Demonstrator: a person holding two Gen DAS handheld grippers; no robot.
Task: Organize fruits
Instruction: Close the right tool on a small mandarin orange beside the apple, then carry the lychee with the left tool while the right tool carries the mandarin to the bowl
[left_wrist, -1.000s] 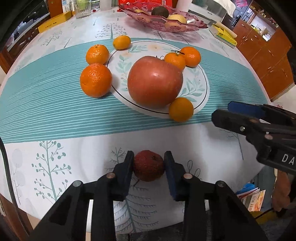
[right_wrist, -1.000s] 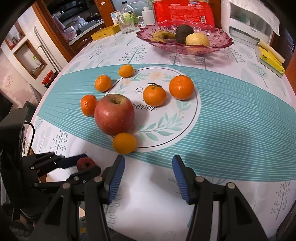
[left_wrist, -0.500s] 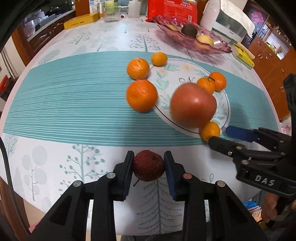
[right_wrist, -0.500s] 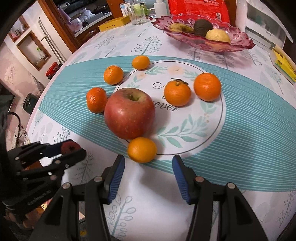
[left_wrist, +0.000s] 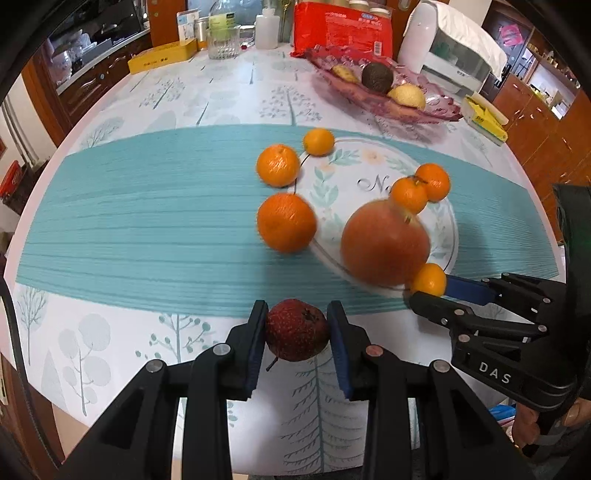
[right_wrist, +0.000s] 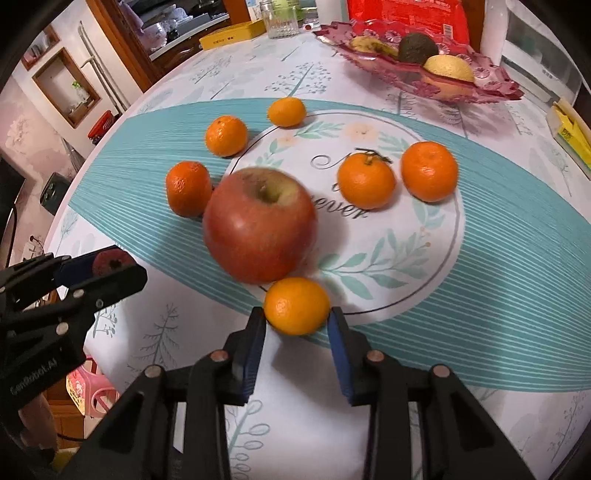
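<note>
Your left hand-held gripper (left_wrist: 297, 328) is clamped on a small, dark red, rough-skinned fruit (left_wrist: 297, 329), both blue pads pressed flat against its sides and its thin stem poking out below; the fruit hangs above the pale, tree-printed edge of the worktop (left_wrist: 110, 206). Your right hand-held gripper (right_wrist: 296, 325) has its jaws drawn in on a small orange (right_wrist: 296, 305), with the blue pads (right_wrist: 256, 339) touching it on either flank; that orange sits on the worktop at the near rim of the printed white circle (right_wrist: 406, 236) and rests against the big red apple (right_wrist: 259, 224) just beyond it. From the left wrist view you can see the right hand-held gripper off to the right of your left one, its tips meeting the same small orange at the foot of the apple. Past the apple, farther from your right jaws, two oranges (right_wrist: 366, 181) lie side by side inside the circle, and three more (right_wrist: 188, 188) are strung along the circle's left edge on the teal stripe. At the far end of the worktop, well away from both hand-held grippers, stands a pink glass dish (right_wrist: 480, 88) with a dark round fruit and pale yellow ones in it.
</note>
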